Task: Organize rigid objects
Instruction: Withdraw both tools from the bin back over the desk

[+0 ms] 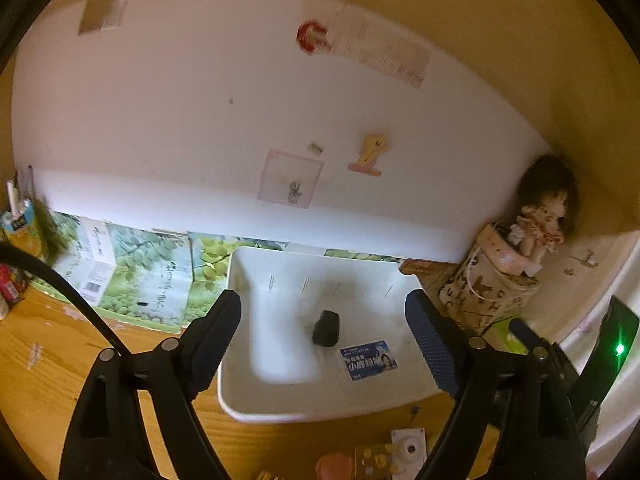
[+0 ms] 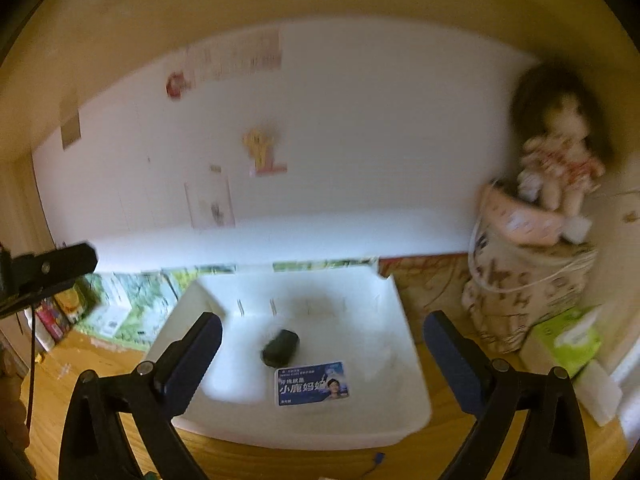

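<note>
A white plastic bin (image 1: 240,408) stands on the wooden table against the wall, also in the right wrist view (image 2: 412,404). Inside it lie a small black object (image 1: 326,328) (image 2: 281,347) and a blue printed card (image 1: 369,359) (image 2: 312,383). My left gripper (image 1: 324,340) is open and empty, its fingers either side of the bin. My right gripper (image 2: 322,356) is open and empty above the bin's front. The right gripper's body shows at the right of the left wrist view (image 1: 560,364). The left gripper's finger shows at the left of the right wrist view (image 2: 52,266).
Small toys, pink and yellow, and a white toy camera (image 1: 408,450) lie on the table in front of the bin. A fabric bag with a doll (image 2: 528,280) and a green tissue box (image 2: 568,340) stand to the right. Green printed boxes (image 1: 148,280) line the wall at left.
</note>
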Available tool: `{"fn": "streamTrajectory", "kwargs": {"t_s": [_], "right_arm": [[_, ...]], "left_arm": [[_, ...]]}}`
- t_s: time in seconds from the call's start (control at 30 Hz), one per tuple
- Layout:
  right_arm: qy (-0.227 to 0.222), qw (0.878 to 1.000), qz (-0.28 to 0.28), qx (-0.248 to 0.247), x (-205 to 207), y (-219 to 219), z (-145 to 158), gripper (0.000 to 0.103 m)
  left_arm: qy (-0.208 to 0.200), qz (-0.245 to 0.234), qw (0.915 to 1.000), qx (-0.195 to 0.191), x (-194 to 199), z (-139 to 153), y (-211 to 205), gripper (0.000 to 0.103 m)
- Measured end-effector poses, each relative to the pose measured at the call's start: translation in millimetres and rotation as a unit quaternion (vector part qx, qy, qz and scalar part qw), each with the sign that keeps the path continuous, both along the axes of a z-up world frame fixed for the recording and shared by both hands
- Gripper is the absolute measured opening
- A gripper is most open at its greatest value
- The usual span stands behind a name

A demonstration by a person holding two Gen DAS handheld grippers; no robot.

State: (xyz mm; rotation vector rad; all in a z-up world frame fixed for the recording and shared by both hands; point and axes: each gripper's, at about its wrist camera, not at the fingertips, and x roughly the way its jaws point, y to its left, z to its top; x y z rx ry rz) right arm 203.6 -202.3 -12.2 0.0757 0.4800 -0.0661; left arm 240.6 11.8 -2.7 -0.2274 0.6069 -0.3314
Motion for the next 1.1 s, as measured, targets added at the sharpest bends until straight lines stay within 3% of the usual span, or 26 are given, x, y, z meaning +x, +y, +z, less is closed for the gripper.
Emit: {"fn": "streamTrajectory", "kwargs": {"t_s": [0.27,0.43,0.73,0.9,1.1], "right_arm": [[-0.047,0.998,-0.038,-0.009,-69,7,28,0.102],[-0.064,0.997,-0.050,-0.018,-118,18,33,0.102],[-0.057,0.997,-0.047,0.006,-188,28,19,0.102],[-0.046,0.998,-0.048,0.010,-212,28,8,0.102],[-0.014,0.999,-0.051,0.009,-232,20,-9,0.102]], "left_arm": [[-0.028,-0.014,0.9995,0.000,-67,23,22,0.087],[-0.031,-0.013,0.9992,0.021,-105,26,31,0.087],[0.002,-0.008,0.9996,0.025,-157,8,46,0.087],[0.026,0.002,0.9991,0.034,-177,-4,48,0.087],[0.057,0.014,0.9981,0.018,-194,-17,52,0.087]]}}
